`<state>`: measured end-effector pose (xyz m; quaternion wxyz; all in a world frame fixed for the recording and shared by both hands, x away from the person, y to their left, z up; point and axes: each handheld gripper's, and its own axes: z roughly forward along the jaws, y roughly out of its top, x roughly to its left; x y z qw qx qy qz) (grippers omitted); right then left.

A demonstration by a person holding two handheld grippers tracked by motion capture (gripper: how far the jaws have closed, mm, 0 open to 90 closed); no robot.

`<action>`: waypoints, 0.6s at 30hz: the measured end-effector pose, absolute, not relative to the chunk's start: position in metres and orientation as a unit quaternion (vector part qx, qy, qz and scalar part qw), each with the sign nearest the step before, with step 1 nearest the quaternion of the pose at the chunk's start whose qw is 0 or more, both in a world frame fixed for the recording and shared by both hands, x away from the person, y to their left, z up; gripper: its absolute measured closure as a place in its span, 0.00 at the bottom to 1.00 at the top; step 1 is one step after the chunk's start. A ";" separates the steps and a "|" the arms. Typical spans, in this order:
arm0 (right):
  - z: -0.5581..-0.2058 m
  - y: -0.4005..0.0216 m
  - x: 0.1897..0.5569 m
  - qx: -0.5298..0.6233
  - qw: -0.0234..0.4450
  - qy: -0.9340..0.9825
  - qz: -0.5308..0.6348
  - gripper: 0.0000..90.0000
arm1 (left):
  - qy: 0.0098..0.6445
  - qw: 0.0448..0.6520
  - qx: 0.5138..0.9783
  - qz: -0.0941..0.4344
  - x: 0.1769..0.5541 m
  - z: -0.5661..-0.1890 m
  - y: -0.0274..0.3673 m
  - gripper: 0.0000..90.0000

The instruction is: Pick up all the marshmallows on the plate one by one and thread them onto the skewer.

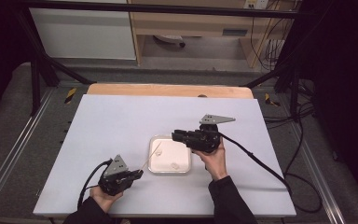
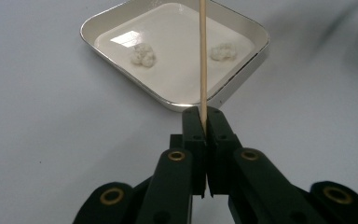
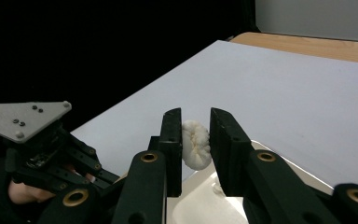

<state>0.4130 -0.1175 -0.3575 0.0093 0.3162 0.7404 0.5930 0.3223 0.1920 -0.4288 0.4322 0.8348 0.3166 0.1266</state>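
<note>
One white dumpling-like piece point(image 3: 196, 143) is pinched between the jaws of the right gripper point(image 3: 196, 140), lifted above the white tray point(image 2: 242, 79), while the wooden skewer point(image 2: 203, 60) is bare, so the threading seems barely begun, with two more pieces point(image 2: 143, 55) lying in the tray ahead of the left gripper. The left gripper point(image 2: 204, 122) sits low near the table with its jaws pressed together on the skewer, which slants out over the tray, and the right hand point(image 1: 214, 156) holds its gripper level, pointing across toward the left one.

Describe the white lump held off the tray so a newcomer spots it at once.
Start at the white square tray in the middle of the table. Above its far right corner, the right gripper pinches the white lump; unlike the two lumps lying in the tray, it is held aloft.
</note>
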 end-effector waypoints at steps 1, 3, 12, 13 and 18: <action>-0.357 -0.116 0.413 0.315 0.008 0.740 0.594 0.83 | 0.317 0.433 0.834 0.126 0.322 -0.429 0.192 0.98; -0.356 -0.112 0.413 0.315 0.001 0.737 0.598 0.83 | 0.317 0.434 0.834 0.126 0.322 -0.429 0.192 0.98; -0.357 -0.099 0.417 0.312 -0.020 0.735 0.601 0.83 | 0.314 0.436 0.833 0.130 0.321 -0.428 0.191 0.98; -0.358 -0.098 0.418 0.312 -0.022 0.735 0.602 0.84 | 0.314 0.437 0.833 0.131 0.321 -0.428 0.191 0.98; -0.361 -0.096 0.421 0.317 -0.038 0.732 0.602 0.84 | 0.314 0.438 0.832 0.132 0.321 -0.427 0.191 0.98</action>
